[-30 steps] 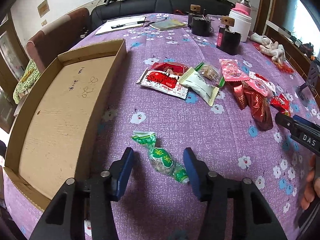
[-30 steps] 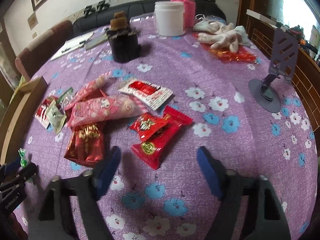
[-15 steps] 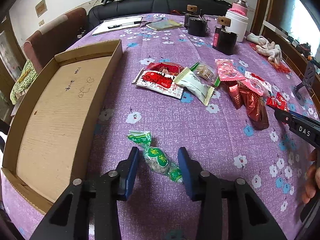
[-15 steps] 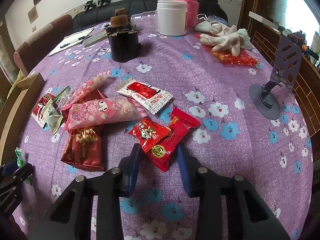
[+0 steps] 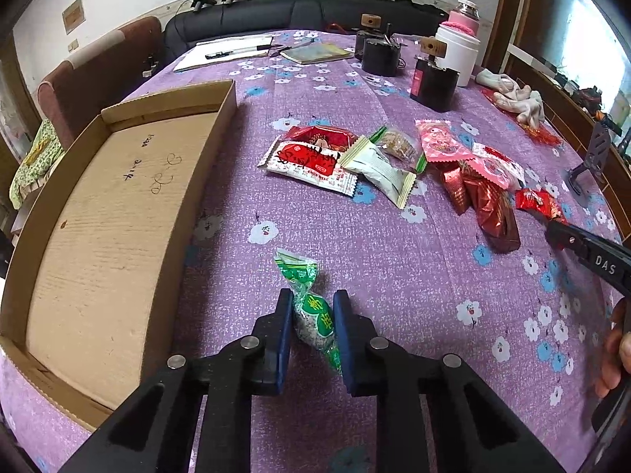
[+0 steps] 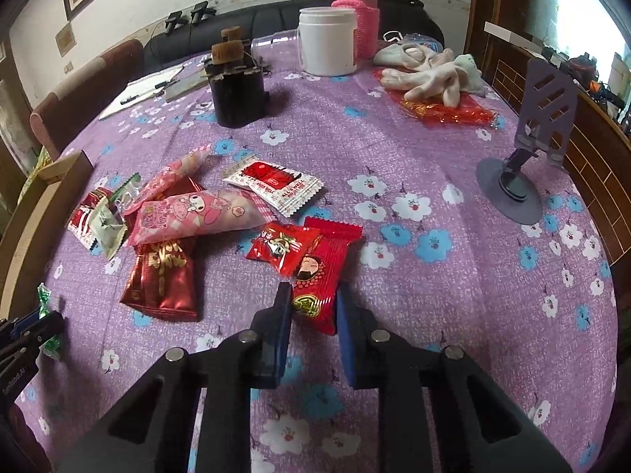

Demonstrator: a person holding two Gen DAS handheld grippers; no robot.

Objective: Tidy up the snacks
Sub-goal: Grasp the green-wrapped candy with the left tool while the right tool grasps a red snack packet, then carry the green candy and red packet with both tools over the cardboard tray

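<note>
At the left of the left wrist view we see a shallow cardboard tray [image 5: 98, 213], its matte brown floor bare but for pen scribbles, its low right wall running close beside a wide strip of open purple flowered tablecloth [image 5: 315, 236]. In the lower centre our left gripper [image 5: 313, 317] has just been closing, and its blue pads now press both sides of a green twist-wrapped candy [image 5: 311, 311], whose crinkled tail fans out above the fingertips. Farther up and right lies a loose heap of glossy packets, among them a white-and-red sachet [image 5: 311, 163] with zigzag ends.

In the right wrist view that heap fills the left centre: a pink cartoon packet [image 6: 197, 215] overlaps a dark red foil bag [image 6: 161, 280]. In the lower centre our right gripper [image 6: 313, 303] has just been closing and now clamps the near end of a flat red snack packet [image 6: 319, 276], which lies under a smaller red packet [image 6: 282, 246]. To the right the cloth lies open as far as a grey phone stand [image 6: 524, 157] near the table's edge.
</note>
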